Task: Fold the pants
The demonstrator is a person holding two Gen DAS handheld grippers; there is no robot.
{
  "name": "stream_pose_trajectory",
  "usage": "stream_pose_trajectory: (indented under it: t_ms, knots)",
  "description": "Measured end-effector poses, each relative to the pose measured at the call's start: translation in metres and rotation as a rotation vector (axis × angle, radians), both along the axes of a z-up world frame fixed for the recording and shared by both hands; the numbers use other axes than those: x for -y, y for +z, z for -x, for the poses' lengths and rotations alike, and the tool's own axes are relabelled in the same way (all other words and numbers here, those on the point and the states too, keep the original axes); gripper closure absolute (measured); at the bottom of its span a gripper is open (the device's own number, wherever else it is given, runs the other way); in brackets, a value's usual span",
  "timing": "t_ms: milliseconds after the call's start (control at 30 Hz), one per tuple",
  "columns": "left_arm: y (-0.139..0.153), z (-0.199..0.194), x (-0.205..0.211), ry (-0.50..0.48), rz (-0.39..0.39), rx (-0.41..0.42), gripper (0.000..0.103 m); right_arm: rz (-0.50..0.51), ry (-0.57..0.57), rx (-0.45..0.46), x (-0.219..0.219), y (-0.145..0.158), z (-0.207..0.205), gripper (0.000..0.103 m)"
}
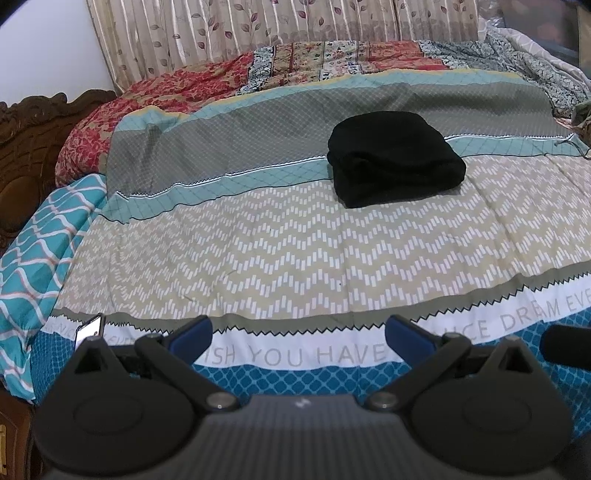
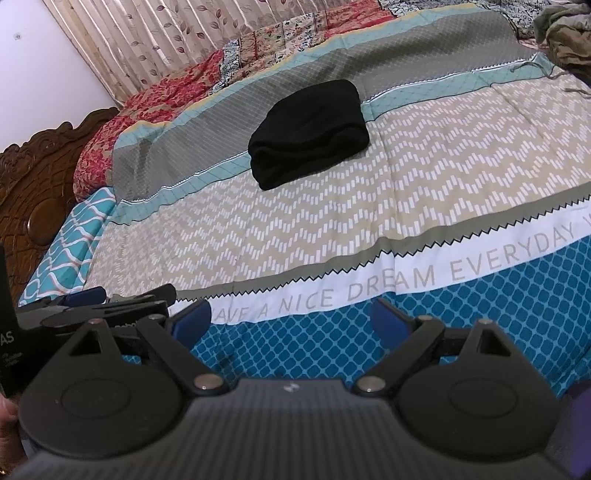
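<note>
The black pants (image 1: 395, 158) lie folded into a compact bundle on the patterned bedspread (image 1: 258, 251), far from both grippers. In the right wrist view the same bundle of pants (image 2: 308, 133) sits left of centre on the bedspread (image 2: 369, 206). My left gripper (image 1: 299, 338) is open near the bed's front edge, with nothing between its blue pads. My right gripper (image 2: 291, 319) is open too and holds nothing. The left gripper's fingers (image 2: 110, 299) show at the left edge of the right wrist view.
A carved wooden headboard (image 1: 26, 147) stands at the left. A red floral quilt (image 1: 155, 96) and a curtain (image 1: 258, 26) are behind. A lit phone (image 1: 89, 327) lies by the left finger. Crumpled cloth (image 2: 569, 37) sits at the far right.
</note>
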State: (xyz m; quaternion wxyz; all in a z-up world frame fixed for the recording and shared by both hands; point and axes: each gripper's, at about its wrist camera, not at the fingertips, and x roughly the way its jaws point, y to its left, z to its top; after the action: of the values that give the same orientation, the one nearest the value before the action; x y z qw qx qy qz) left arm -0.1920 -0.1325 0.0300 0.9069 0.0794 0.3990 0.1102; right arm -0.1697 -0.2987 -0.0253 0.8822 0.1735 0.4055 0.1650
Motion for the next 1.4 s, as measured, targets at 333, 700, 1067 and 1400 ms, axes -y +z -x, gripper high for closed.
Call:
stream_pose_trajectory:
  t_ms: [333, 700, 1067, 1400]
  knots:
    - [0.0001, 0.0011, 0.0006, -0.009, -0.023, 0.01, 0.0, -0.008, -0.008, -0.012, 0.0005, -0.0027, -0.0007, 0.008]
    - [-0.0016, 0.0014, 0.0, -0.01, -0.021, 0.003, 0.0, -0.014, -0.011, -0.015, 0.0, -0.0028, 0.0005, 0.008]
    - [-0.0037, 0.0016, 0.0004, -0.022, -0.017, -0.008, 0.0, -0.02, -0.016, -0.022, -0.0013, -0.0043, 0.002, 0.008]
    - [-0.0034, 0.0022, -0.0001, -0.036, 0.009, -0.011, 0.0, -0.024, -0.026, -0.003, 0.0007, -0.0025, 0.0024, 0.008]
